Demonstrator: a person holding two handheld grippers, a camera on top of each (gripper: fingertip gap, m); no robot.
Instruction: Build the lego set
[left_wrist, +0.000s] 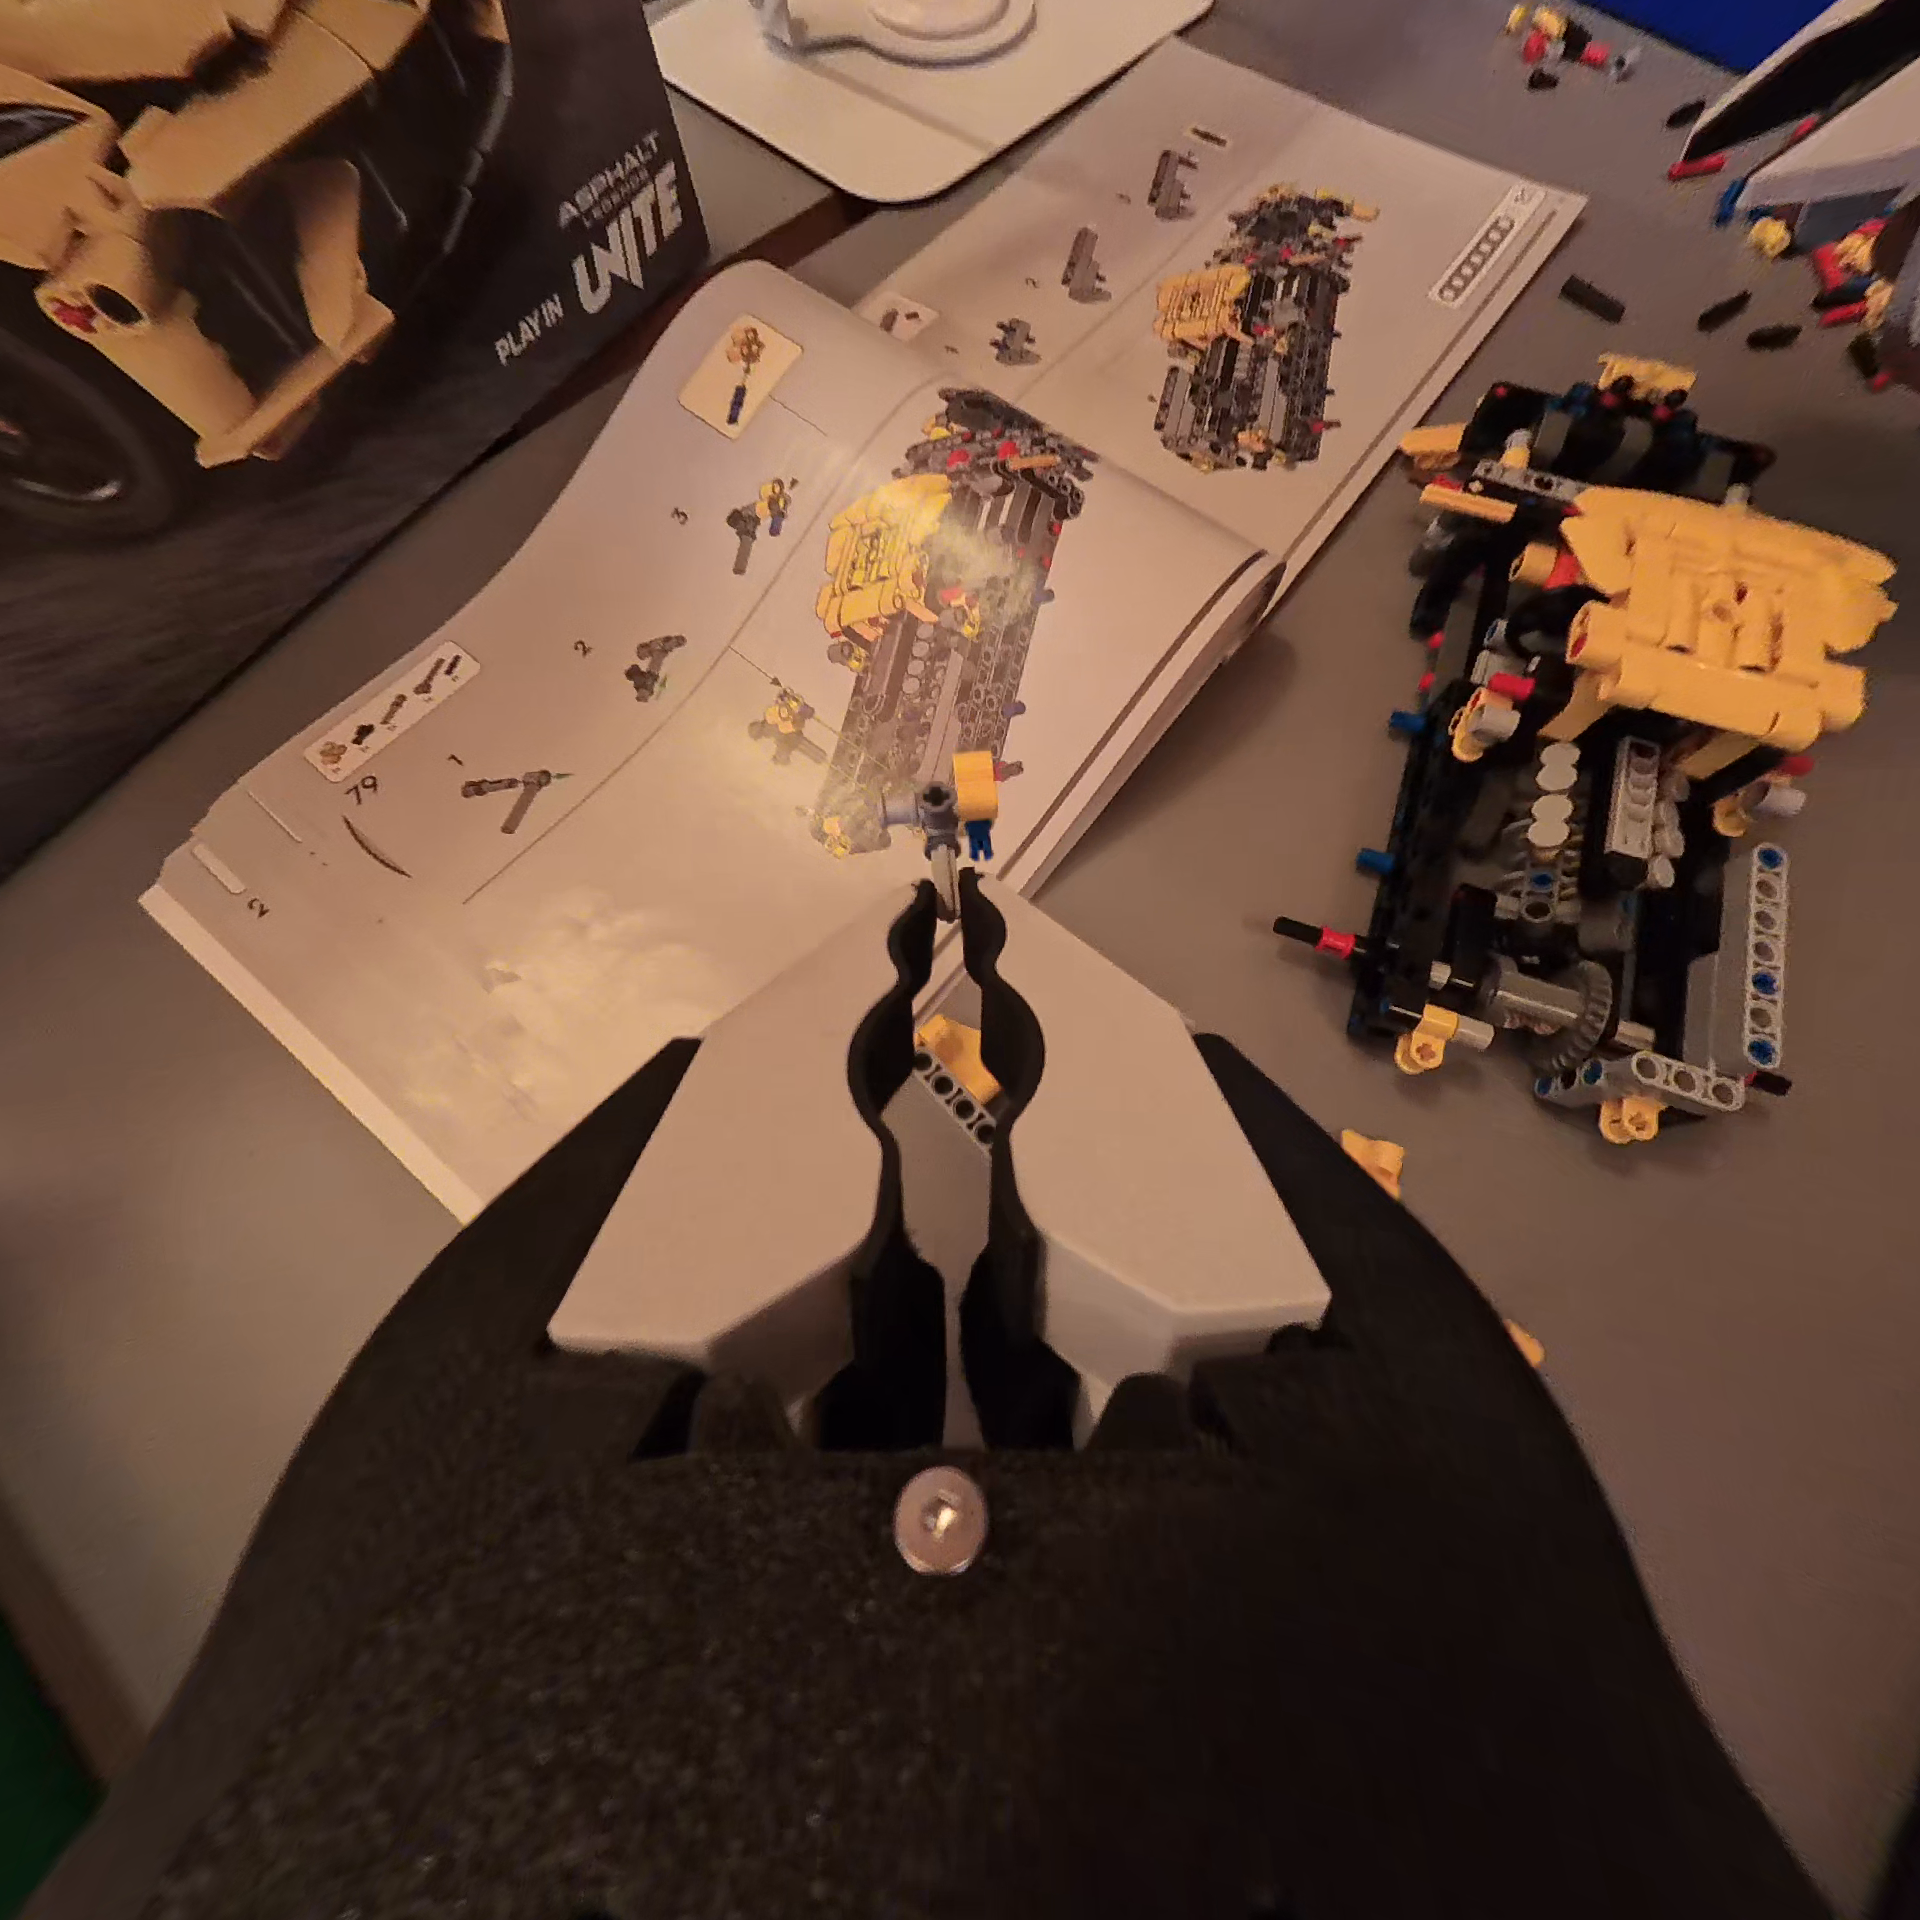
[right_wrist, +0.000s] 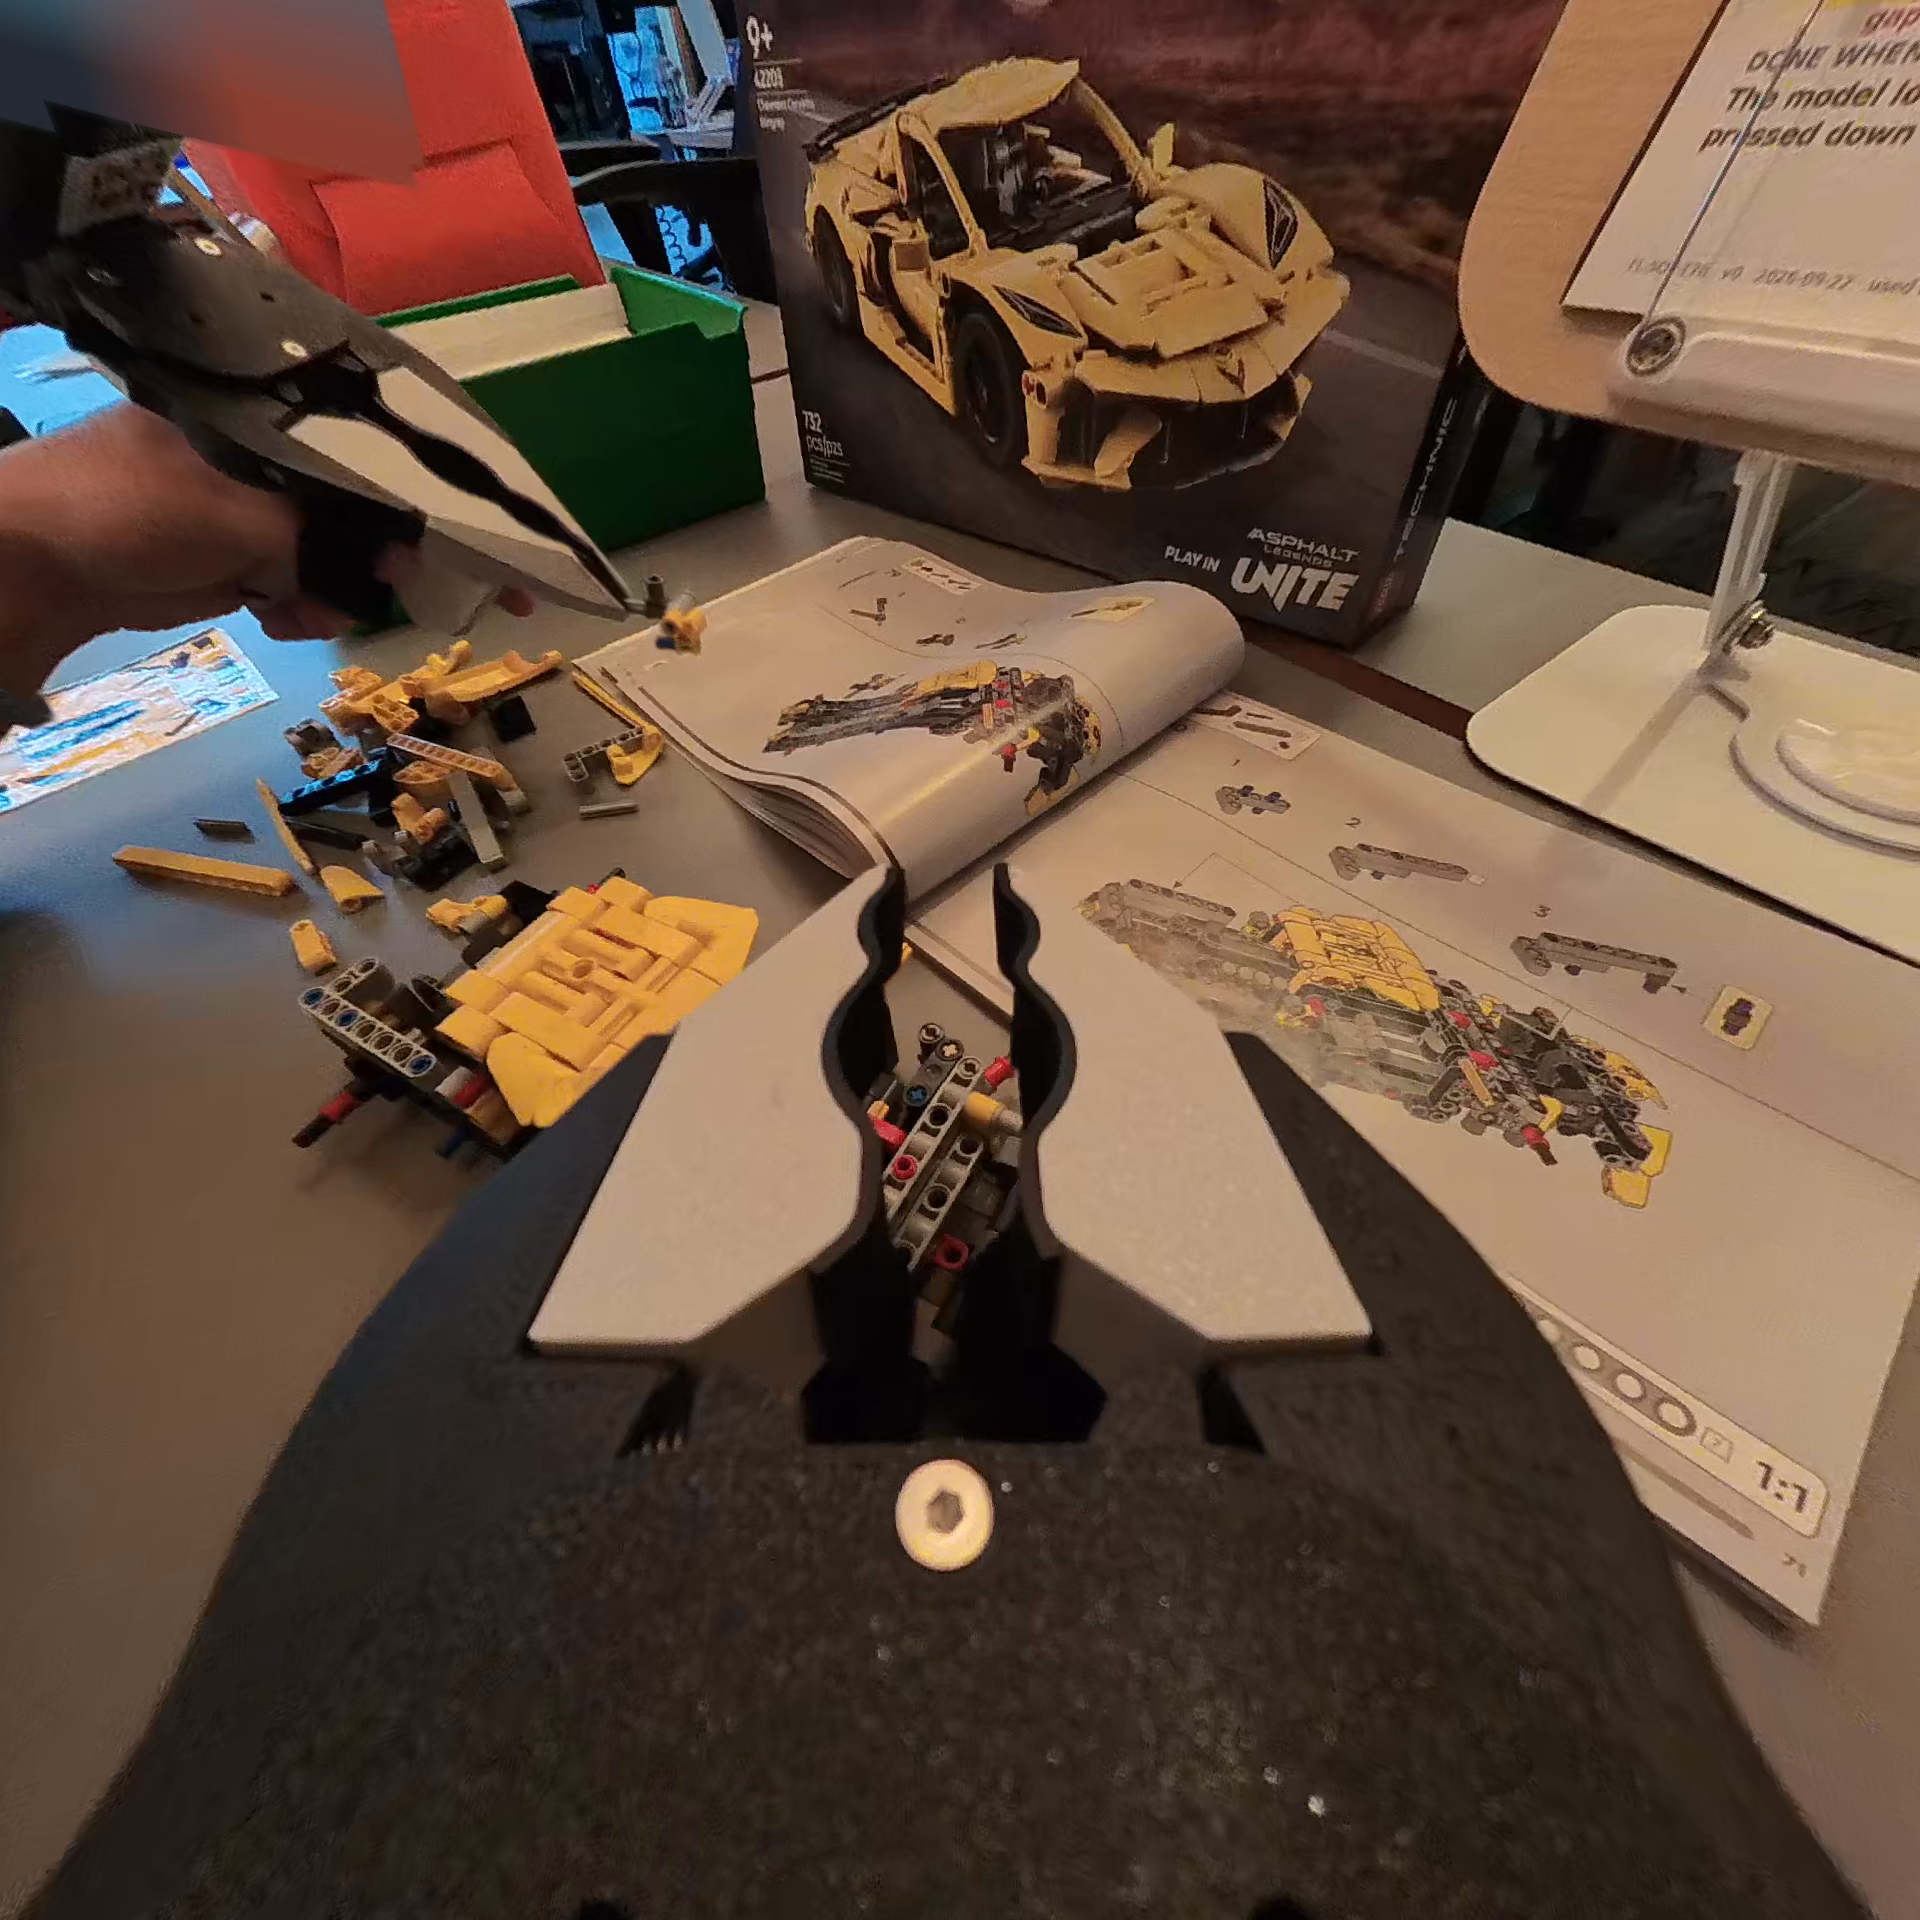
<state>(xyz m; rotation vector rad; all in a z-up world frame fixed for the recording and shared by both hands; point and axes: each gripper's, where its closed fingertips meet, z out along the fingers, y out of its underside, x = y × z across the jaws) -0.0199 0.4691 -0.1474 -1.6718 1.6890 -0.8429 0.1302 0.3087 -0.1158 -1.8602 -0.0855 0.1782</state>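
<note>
Left wrist view: left hand-held gripper pinched on small grey-yellow-blue subassembly, held above open instruction booklet. Partly built yellow-black car chassis on surface, right.

Right wrist view: right hand-held gripper narrowly parted, empty, over chassis. Loose parts pile far left; set box far.

Glossy paper is seen in the instruction booklet, at ten o'clock of the smooth plastic car model. The left gripper is faced with grainy matt black.
</note>
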